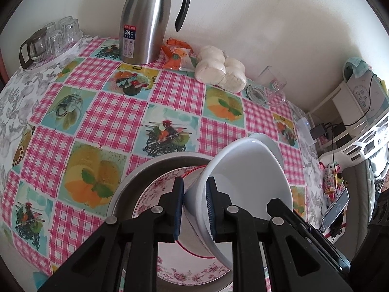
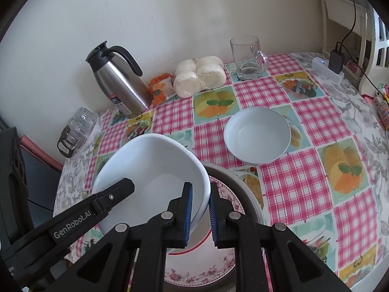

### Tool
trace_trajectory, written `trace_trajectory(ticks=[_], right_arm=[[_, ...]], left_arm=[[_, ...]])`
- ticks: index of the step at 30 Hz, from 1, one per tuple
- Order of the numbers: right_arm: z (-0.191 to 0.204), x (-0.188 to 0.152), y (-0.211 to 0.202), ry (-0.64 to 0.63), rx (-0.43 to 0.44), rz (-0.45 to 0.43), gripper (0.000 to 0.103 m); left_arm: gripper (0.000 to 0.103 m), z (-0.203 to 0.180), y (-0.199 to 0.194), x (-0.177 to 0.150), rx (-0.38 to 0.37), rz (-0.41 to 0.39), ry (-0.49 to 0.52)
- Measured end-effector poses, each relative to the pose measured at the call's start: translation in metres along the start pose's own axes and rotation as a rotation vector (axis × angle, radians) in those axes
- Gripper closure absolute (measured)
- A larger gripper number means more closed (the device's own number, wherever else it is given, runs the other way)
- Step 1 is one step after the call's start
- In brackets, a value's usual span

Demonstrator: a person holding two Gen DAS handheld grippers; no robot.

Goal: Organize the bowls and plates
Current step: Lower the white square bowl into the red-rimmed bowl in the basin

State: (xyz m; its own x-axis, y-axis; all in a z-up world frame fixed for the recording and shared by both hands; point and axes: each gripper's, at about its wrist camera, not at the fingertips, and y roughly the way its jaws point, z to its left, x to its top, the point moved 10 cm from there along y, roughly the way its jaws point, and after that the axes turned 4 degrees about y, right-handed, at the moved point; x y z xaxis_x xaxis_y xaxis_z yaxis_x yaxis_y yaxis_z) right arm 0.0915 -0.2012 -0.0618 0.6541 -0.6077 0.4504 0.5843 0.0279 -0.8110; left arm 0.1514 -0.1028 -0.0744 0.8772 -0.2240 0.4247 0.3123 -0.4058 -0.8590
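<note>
Claws (image 1: 194,209) on one bowl (image 1: 248,180) (second (image 2: 257,137) apart)

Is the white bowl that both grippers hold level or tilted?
Tilted. The white bowl is pinched at opposite rims by the left gripper and right gripper, its opening slanted above the floral plate.

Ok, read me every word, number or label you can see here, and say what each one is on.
"GenRobot.AI": on the left gripper arm.
"24": on the red and blue label of the steel jug; the rest is too small.
Red print on the glass mug: blurred, unreadable.
</note>
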Motion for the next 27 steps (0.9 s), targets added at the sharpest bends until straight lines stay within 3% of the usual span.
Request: trace_trajectory(ticks=[18, 27], right_arm=[[-0.004, -0.01, 0.019, 0.008, -0.021, 0.067, 0.087], [-0.009, -0.015, 0.027, 0.014, -0.035, 0.095, 0.087]], left_arm=[[0.084, 0.01, 0.021, -0.013, 0.033, 0.067, -0.008], [0.082, 0.009, 0.021, -0.012, 0.036, 0.063, -0.003]])
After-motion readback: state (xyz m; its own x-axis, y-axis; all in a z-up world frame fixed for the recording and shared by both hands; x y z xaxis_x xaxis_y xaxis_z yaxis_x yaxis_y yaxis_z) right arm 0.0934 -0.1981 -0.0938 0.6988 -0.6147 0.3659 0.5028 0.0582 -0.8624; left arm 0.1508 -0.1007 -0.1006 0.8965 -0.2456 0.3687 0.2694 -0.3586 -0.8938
